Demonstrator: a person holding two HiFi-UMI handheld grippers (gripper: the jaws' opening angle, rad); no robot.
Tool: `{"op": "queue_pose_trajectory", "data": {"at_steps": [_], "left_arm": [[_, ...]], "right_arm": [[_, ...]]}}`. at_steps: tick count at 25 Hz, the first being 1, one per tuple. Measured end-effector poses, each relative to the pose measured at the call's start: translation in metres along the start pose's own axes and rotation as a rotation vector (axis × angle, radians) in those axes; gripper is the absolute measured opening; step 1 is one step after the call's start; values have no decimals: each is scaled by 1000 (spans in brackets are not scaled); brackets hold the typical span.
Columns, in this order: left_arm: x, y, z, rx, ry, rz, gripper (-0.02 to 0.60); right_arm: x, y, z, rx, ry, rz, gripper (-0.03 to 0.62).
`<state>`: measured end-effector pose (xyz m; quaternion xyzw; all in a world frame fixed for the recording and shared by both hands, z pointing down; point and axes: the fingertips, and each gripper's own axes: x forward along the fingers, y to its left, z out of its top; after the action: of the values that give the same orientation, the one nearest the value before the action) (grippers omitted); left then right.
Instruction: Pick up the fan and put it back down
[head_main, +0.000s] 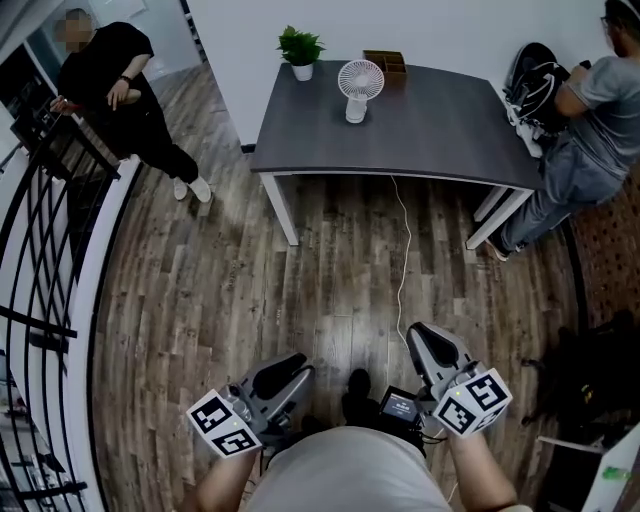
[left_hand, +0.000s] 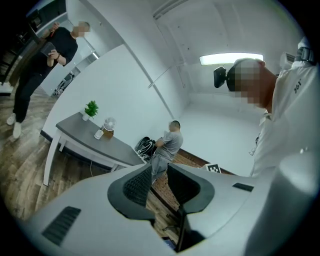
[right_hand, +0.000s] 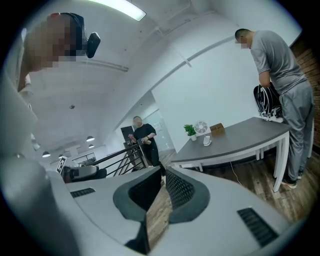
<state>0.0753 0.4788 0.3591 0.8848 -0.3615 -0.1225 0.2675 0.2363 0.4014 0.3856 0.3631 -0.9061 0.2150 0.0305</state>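
Nearest, at 7 o'clock of the head view, the left gripper (head_main: 292, 368) is keeping its jaws a little apart, with nothing between them. At 5 o'clock the right gripper (head_main: 428, 340) is holding its jaws together, also empty. Both are hanging over the wooden floor (head_main: 330, 280), well apart from the table (head_main: 430, 130). On it, near 12 o'clock, the fan (head_main: 359, 88) is standing upright on its base, its long axis vertical and its round grille facing 6 o'clock. A plant (head_main: 300, 50) is standing just beside it at 10 o'clock.
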Motion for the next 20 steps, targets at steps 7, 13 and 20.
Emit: {"op": "queue_pose_trajectory", "data": {"at_steps": [7, 13, 20], "left_arm": [[52, 15, 21, 5, -23, 32, 95], [77, 32, 30, -5, -24, 45, 95], [93, 74, 50, -12, -32, 51, 95]], "right_arm": [[22, -43, 25, 2, 20, 40, 12], [42, -66, 33, 11, 38, 50, 12], [82, -79, 41, 10, 53, 55, 12]]}}
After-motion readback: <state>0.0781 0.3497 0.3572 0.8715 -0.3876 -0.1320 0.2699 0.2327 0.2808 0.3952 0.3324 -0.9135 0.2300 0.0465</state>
